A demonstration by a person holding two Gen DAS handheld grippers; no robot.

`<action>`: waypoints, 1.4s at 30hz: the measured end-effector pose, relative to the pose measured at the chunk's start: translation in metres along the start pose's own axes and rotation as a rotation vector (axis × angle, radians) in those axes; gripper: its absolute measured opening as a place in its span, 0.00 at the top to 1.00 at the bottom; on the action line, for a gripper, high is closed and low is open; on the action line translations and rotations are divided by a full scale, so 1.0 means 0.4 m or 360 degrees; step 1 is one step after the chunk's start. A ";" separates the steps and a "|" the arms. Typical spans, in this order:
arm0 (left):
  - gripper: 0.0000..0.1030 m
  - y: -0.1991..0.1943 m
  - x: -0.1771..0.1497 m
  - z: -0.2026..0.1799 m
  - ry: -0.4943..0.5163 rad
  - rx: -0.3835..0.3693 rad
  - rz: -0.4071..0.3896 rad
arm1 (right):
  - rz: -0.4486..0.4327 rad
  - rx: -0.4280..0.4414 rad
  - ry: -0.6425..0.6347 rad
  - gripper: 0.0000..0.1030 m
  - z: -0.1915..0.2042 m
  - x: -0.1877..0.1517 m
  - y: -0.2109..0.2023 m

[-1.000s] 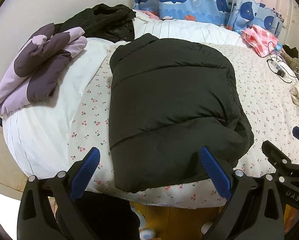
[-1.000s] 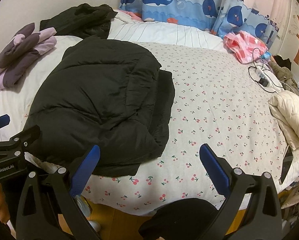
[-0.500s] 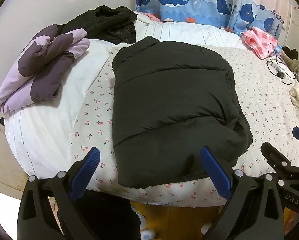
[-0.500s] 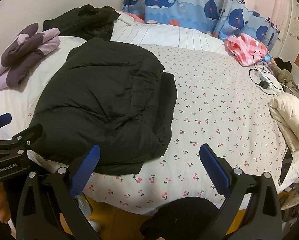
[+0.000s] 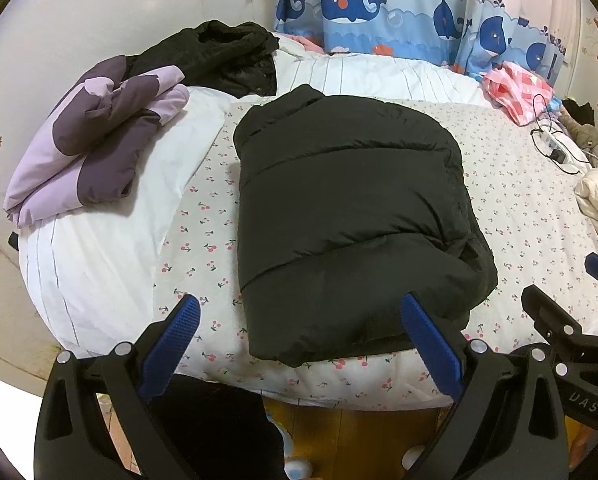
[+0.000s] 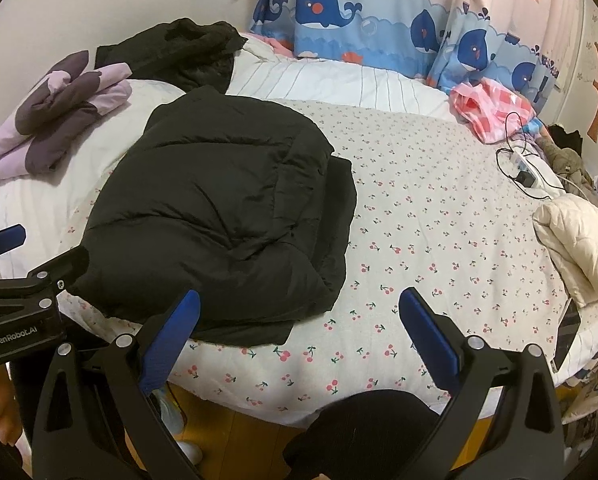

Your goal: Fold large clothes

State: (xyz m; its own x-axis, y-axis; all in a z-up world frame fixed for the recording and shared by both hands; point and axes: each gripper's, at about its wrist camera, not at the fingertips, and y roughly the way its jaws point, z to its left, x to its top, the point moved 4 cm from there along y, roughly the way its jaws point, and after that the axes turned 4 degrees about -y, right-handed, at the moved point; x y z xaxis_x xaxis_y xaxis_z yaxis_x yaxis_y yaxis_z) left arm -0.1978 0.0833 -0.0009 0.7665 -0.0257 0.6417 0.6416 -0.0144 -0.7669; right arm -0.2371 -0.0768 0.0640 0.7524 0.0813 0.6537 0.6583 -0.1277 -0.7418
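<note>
Black puffer jacket (image 5: pixel 351 216) folded on cherry-print bed (image 6: pixel 439 216); purple jacket (image 5: pixel 95 152) at 10 o'clock. Left gripper (image 5: pixel 299 320), right gripper (image 6: pixel 299 312): fingers wide apart, empty.

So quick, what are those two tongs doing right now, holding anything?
Left tongs: open, holding nothing, above the black jacket's near edge.
Right tongs: open, holding nothing.
</note>
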 end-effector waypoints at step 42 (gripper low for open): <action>0.07 -0.050 -0.016 -0.007 0.0036 0.0037 -0.0019 | -0.0027 0.0013 -0.0025 0.07 0.020 -0.006 -0.043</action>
State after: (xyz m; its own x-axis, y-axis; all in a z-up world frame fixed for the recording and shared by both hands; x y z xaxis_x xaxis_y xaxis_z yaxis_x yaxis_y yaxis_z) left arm -0.2155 0.0811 0.0101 0.7582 -0.0480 0.6503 0.6513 0.0085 -0.7587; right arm -0.2500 -0.0669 0.0740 0.7414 0.0987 0.6637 0.6710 -0.1179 -0.7320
